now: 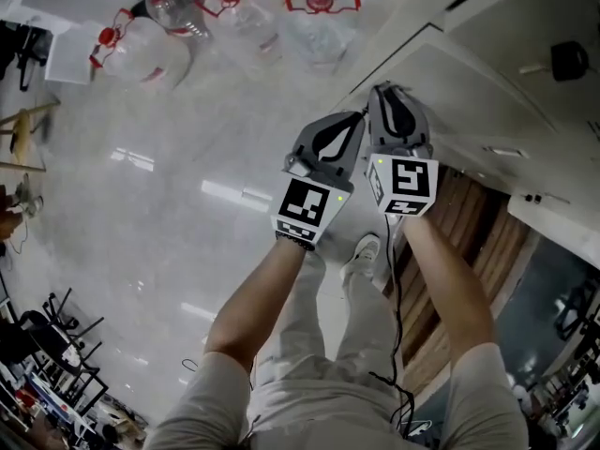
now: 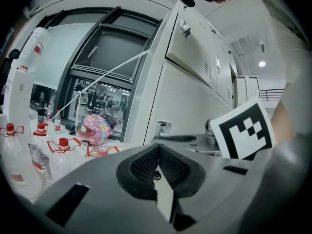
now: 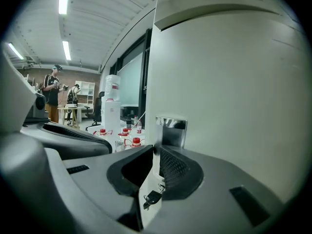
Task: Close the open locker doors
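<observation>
My right gripper [image 1: 392, 90] [image 3: 155, 152] is shut on the free edge of a white locker door [image 1: 450, 92] [image 3: 229, 82]. The thin edge runs between its pads, just below a chrome latch plate [image 3: 171, 130]. A small key [image 3: 152, 197] hangs from the door between the jaws. My left gripper [image 1: 349, 120] [image 2: 157, 152] sits close beside the right one, on its left, shut with nothing held. The left gripper view shows the bank of white lockers [image 2: 195, 82] with an upper door swung out, and the right gripper's marker cube [image 2: 246, 130].
Large water jugs with red caps [image 1: 234, 7] [image 2: 61, 145] stand on the shiny floor ahead, with a pink helmet [image 2: 95, 128] behind them. Brown wooden planks [image 1: 469, 251] lie under the lockers on the right. Chairs [image 1: 56, 326] crowd the lower left. People [image 3: 51, 89] stand far off.
</observation>
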{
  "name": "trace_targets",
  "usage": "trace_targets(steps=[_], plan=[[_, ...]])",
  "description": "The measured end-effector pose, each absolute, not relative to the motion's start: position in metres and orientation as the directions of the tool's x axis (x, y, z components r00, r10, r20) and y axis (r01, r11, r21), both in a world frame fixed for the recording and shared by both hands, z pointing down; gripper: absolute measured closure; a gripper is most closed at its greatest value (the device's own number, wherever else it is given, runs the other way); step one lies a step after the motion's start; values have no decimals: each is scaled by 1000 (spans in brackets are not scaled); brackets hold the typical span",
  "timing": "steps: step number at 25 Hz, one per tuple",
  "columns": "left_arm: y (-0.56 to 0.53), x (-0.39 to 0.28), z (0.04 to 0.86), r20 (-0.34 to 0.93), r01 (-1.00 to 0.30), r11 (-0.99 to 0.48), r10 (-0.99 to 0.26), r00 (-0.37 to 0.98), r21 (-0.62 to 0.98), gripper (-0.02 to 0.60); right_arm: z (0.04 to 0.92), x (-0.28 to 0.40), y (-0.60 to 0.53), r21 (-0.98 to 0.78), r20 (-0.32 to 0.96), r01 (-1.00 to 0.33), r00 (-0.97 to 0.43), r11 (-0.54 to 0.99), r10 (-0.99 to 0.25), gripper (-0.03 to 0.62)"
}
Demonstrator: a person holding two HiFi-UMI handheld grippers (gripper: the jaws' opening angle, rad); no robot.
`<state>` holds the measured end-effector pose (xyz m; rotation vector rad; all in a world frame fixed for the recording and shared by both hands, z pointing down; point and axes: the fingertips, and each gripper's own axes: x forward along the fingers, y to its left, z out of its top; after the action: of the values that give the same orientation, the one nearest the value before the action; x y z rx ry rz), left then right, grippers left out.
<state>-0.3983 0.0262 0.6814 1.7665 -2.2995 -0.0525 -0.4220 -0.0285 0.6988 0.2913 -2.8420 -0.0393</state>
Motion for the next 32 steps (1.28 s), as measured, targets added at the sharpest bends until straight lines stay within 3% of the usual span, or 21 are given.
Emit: trace_targets(steps=[9,18,32], plan=[[5,-414,679,166,-954,246,-962,-219,168,577,699,-432,-40,61,279,-236,-929,970,-244,536],[5,-422,677,161,-956,253,-960,-229,149,578,700,-434,-33,39,277,-194,-940,980,-198,508],[14,-426,676,167,-954,269,-955,-246,132,577,700,-427,-24,27,395,-197,-898,980,-192,445]])
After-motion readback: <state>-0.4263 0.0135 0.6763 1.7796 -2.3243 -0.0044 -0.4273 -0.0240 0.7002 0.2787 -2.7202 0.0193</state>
